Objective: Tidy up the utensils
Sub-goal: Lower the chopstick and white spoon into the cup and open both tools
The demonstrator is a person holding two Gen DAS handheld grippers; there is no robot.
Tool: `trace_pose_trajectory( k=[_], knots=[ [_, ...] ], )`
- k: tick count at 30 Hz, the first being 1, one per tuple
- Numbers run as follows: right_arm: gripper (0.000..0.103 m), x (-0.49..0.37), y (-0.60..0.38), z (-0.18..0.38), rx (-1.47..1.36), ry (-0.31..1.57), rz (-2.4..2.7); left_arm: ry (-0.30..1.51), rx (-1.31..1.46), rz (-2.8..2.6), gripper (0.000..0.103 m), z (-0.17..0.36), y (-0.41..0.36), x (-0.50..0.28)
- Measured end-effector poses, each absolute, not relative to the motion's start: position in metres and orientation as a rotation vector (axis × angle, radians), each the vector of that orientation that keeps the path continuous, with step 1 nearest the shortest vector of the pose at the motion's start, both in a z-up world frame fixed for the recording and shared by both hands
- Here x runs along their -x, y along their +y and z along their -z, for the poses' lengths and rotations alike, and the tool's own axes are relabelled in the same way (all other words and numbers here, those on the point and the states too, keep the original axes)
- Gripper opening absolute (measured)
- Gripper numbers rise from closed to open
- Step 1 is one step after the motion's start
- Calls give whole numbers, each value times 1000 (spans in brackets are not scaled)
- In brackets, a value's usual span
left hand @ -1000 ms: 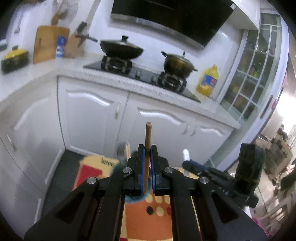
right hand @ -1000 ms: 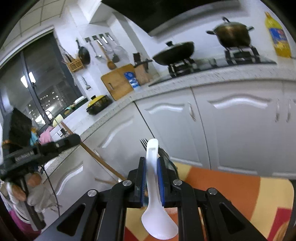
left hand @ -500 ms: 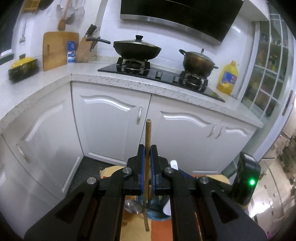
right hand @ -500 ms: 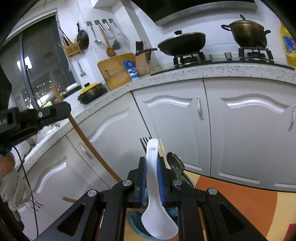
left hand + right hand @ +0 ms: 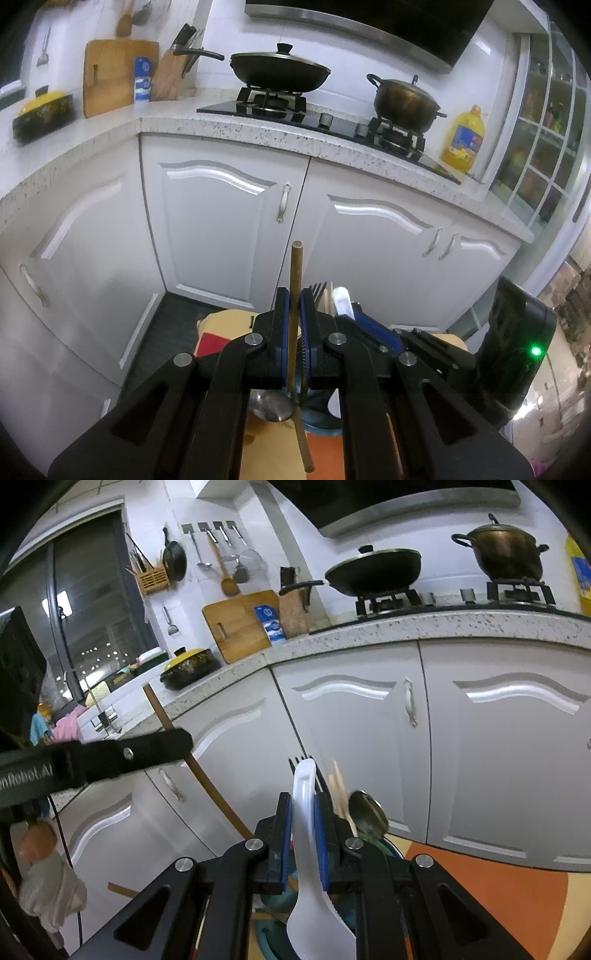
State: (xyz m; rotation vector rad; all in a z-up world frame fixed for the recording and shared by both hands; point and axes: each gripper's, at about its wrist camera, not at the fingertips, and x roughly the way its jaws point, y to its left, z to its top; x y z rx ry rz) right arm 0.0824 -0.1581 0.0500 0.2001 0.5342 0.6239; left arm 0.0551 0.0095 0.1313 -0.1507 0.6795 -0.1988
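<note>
My left gripper (image 5: 294, 295) is shut on a thin wooden stick (image 5: 296, 266), held upright, its lower end reaching below the jaws. My right gripper (image 5: 303, 799) is shut on a white plastic spoon (image 5: 304, 823), bowl hanging down toward the camera. Both hover over a blue-green utensil holder (image 5: 317, 415) that also shows in the right wrist view (image 5: 275, 904). In it stand a metal spoon (image 5: 367, 814), a dark fork (image 5: 300, 762) and pale wooden sticks (image 5: 338, 786). The right gripper and white spoon (image 5: 341, 301) show in the left wrist view. The left gripper (image 5: 110, 757) with its stick (image 5: 173, 734) shows at left.
White cabinet doors (image 5: 221, 229) and a speckled countertop (image 5: 258, 133) stand straight ahead. On it are a hob with a wok (image 5: 279, 72) and a pot (image 5: 404, 99), a yellow oil bottle (image 5: 463, 138), a cutting board (image 5: 114, 74). An orange patterned mat (image 5: 480, 882) lies under the holder.
Both grippers have moved closer to the cabinets and come together over the utensil holder. Each keeps its hold on its utensil.
</note>
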Motion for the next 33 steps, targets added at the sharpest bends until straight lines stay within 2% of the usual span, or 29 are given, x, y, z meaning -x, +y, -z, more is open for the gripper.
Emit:
trace_pose_trajectory(
  k=[14, 17, 21, 23, 25, 28, 30, 32, 33],
  knots=[
    [11, -56, -165, -26, -189, 579, -660, 706, 159, 214, 4, -125, 6, -51],
    [11, -59, -162, -22, -177, 641, -684, 727, 156, 217, 4, -121, 2, -52],
    [17, -58, -170, -14, -203, 708, -670, 778, 170, 216, 4, -109, 0, -53],
    [24, -54, -180, -12, -231, 713, -656, 781, 174, 202, 4, -106, 1, -52],
    [25, -49, -191, -10, -256, 718, -645, 778, 189, 189, 5, -106, 3, -51],
    [26, -43, -202, -12, -262, 721, -626, 773, 200, 182, 11, -108, 6, -48],
    [29, -40, -208, -15, -260, 718, -610, 769, 199, 179, 29, -110, 8, -44],
    [30, -35, -214, -17, -262, 713, -595, 761, 198, 177, 37, -112, 9, -39],
    [30, -34, -215, -19, -264, 711, -593, 755, 194, 175, 38, -114, 9, -36]
  ],
)
